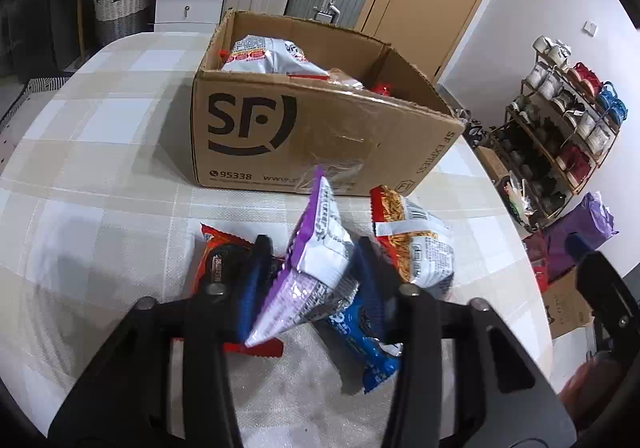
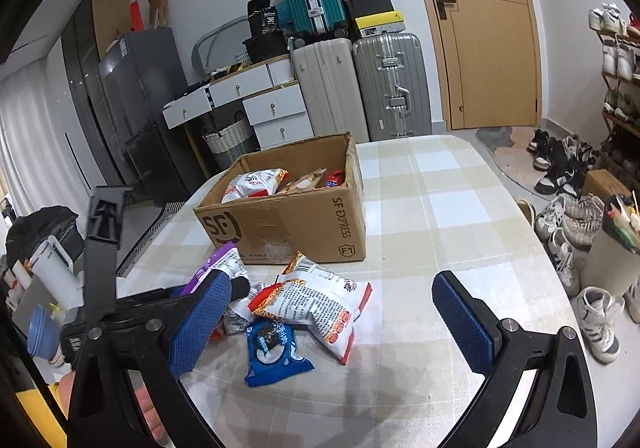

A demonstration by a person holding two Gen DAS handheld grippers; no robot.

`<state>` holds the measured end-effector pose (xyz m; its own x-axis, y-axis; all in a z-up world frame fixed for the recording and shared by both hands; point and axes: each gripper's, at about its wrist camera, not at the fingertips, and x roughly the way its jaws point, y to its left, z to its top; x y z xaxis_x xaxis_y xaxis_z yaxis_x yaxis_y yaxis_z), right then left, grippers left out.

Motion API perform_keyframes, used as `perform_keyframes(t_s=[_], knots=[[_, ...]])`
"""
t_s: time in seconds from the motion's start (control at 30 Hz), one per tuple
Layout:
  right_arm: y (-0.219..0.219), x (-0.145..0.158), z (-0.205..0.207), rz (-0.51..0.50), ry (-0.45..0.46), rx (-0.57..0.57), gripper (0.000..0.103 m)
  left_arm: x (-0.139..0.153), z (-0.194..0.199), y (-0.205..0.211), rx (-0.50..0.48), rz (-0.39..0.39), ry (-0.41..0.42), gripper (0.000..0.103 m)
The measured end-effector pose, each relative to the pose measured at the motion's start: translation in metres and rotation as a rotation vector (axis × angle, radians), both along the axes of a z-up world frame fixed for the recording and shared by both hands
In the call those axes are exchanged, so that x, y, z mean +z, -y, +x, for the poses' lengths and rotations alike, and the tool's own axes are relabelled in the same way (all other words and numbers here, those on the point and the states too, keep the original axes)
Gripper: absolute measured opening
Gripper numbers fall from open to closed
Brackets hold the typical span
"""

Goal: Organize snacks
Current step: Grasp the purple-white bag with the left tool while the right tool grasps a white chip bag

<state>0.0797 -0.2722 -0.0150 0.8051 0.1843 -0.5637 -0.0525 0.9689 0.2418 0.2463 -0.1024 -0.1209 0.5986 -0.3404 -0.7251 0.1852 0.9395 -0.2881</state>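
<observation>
Left gripper [image 1: 312, 280] clamps the purple-and-white foil snack bag [image 1: 316, 260] just before the brown cardboard SF box [image 1: 320, 127]; right gripper [image 2: 332, 312] gapes wide over the blue cookie packet [image 2: 274, 348] nearer than that box.

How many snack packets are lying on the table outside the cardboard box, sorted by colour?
Purple packet, between the left gripper's fingers: 1
Blue packet: 1
Orange-red packet: 1
White-and-red packet: 1
Total: 4
The cardboard box holds more packets, not counted here.
</observation>
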Motion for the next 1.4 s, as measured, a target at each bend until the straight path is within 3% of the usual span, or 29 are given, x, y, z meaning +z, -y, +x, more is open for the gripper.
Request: perform_keyframes(t_s=[0.27, 0.53, 0.83, 1.03, 1.17, 1.27, 1.33, 1.4], knots=[[0.005, -0.005, 0.002, 0.012, -0.024, -0.023, 0.102, 0.004, -0.001, -0.009, -0.033, -0.046, 0.003, 0.027], [0.011, -0.013, 0.013, 0.03, -0.077, -0.06, 0.103, 0.033, -0.042, -0.038, -0.038, -0.155, 0.051, 0.026], [-0.007, -0.041, 0.057, 0.08, -0.243, -0.005, 0.103, 0.063, -0.081, -0.078, -0.026, -0.216, 0.114, 0.026], [-0.037, -0.059, 0.088, -0.056, -0.338, -0.045, 0.102, 0.067, -0.09, -0.104, 0.006, -0.226, 0.102, 0.026], [-0.04, -0.069, 0.1, -0.011, -0.375, -0.032, 0.102, 0.068, -0.093, -0.116, 0.017, -0.228, 0.093, 0.026], [-0.037, -0.079, 0.106, 0.039, -0.407, -0.026, 0.093, 0.068, -0.095, -0.121, 0.024, -0.23, 0.086, 0.026], [-0.033, -0.085, 0.108, 0.106, -0.43, -0.009, 0.079, 0.069, -0.095, -0.121, 0.027, -0.231, 0.083, 0.026], [-0.033, -0.087, 0.109, 0.145, -0.438, 0.003, 0.075, 0.069, -0.096, -0.122, 0.026, -0.228, 0.086, 0.026]])
